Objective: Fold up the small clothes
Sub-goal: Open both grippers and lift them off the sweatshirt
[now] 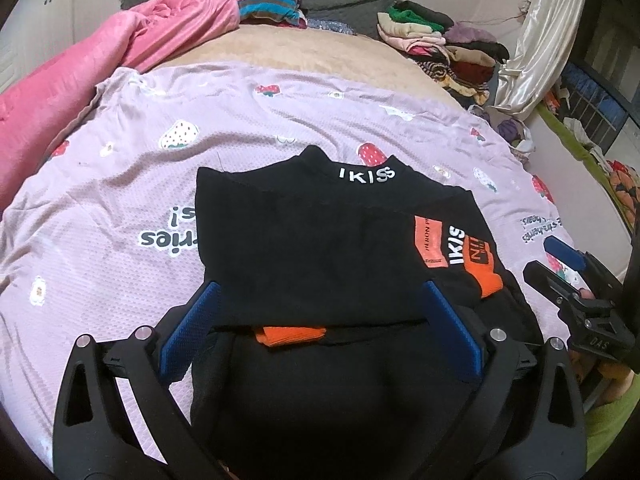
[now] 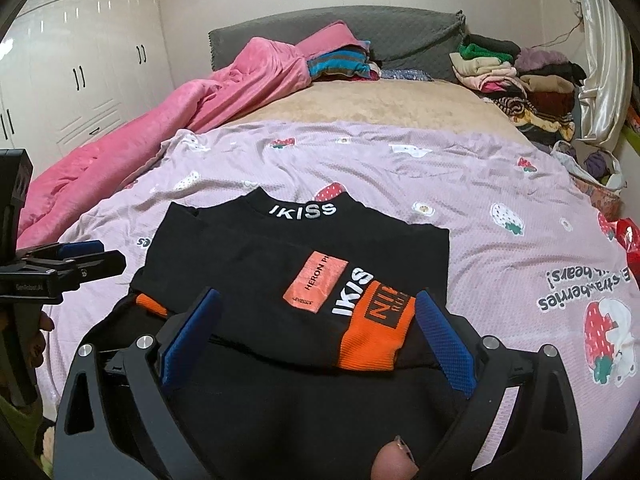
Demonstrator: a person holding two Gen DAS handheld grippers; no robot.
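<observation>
A small black top (image 1: 312,232) with "IKISS" lettering and orange cuffs lies on the lilac strawberry sheet (image 1: 120,200), sleeves folded in across its body. My left gripper (image 1: 320,300) is open, its blue pads either side of the top's near left part, above the cloth. My right gripper (image 2: 316,308) is open too, straddling the folded orange-cuffed sleeve (image 2: 372,340) on the top (image 2: 260,264). The right gripper also shows at the right edge of the left wrist view (image 1: 560,264); the left gripper shows at the left edge of the right wrist view (image 2: 80,260).
A pink blanket (image 2: 180,120) is bunched along the bed's left side. Stacks of folded clothes (image 2: 520,80) sit at the far right by the grey headboard (image 2: 400,36). White wardrobes (image 2: 80,60) stand left. A red bag (image 2: 628,240) lies at the right edge.
</observation>
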